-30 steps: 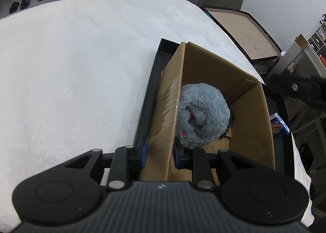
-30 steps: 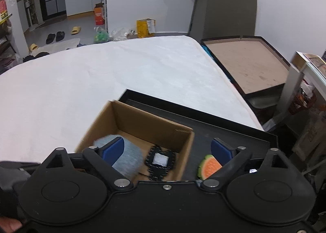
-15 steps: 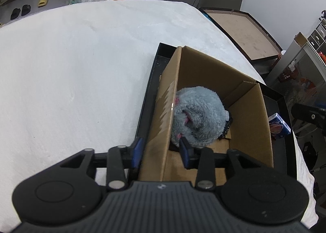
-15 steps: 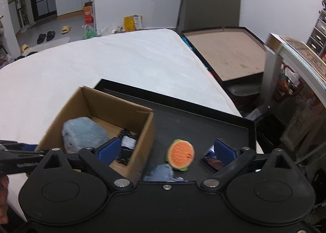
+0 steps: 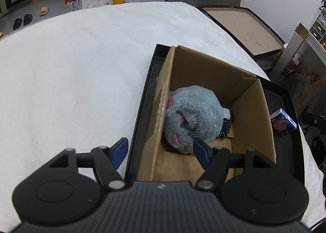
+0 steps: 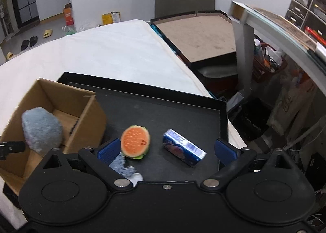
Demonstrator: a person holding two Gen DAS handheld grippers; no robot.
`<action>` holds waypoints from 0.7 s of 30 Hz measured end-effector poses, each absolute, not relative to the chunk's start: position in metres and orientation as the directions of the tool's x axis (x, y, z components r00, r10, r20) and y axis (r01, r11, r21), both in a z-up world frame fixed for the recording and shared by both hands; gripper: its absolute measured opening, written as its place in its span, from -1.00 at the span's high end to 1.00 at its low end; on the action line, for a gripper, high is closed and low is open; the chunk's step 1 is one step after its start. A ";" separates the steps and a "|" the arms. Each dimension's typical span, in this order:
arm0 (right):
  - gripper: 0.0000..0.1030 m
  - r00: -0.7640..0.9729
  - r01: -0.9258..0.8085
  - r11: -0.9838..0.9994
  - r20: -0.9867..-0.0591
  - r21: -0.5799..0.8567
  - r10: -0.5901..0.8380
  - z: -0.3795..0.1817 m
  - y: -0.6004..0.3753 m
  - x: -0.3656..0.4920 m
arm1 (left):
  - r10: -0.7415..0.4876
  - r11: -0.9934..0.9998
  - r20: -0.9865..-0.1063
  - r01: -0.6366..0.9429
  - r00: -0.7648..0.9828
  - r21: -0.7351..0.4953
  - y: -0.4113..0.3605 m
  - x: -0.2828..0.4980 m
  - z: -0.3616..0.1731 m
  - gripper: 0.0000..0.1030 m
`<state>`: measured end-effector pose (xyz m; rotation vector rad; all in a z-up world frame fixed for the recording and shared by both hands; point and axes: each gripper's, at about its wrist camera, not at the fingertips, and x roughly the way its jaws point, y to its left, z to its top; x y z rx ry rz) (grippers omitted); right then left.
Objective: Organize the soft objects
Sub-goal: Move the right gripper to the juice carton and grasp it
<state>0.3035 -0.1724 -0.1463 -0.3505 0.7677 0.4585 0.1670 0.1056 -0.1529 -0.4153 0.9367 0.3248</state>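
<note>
A cardboard box (image 5: 252, 111) stands in a black tray (image 5: 142, 98) on the white bed. In it lies a grey plush toy (image 5: 193, 117) on top of a black-and-white item (image 5: 227, 121). My left gripper (image 5: 161, 151) straddles the box's left wall. Its jaws are opening, one finger outside the box and one inside by the plush, and the pads are off the cardboard. My right gripper (image 6: 166, 149) stands wide open over the tray floor (image 6: 163, 111). Between its fingers lie a watermelon-slice toy (image 6: 135, 138) and a blue packet (image 6: 183, 147), neither touched. A grey-blue soft piece (image 6: 124, 166) lies by its left finger.
The box (image 6: 85, 115) with the plush (image 6: 40, 129) sits at the tray's left end. The blue packet (image 5: 283, 121) lies right of the box. A brown board (image 6: 195, 35) and a shelf with clutter (image 6: 275, 29) stand off the bed's right side.
My left gripper's jaws have spread apart from the box's left wall, which they pinched before. My right gripper has swung right, from above the box to above the watermelon toy and blue packet.
</note>
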 end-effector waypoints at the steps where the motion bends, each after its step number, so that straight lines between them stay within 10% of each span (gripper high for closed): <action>1: -0.92 0.631 -0.513 0.848 -0.728 -0.134 0.267 -0.150 -0.176 0.306 | 0.093 0.875 -0.829 -0.443 0.552 -0.196 0.104 0.168 -0.153 -0.34; 21: -0.73 0.628 -0.498 0.865 -0.717 -0.071 0.303 -0.209 -0.211 0.352 | 0.174 0.883 -0.837 -0.458 0.519 -0.100 0.083 0.186 -0.154 -0.35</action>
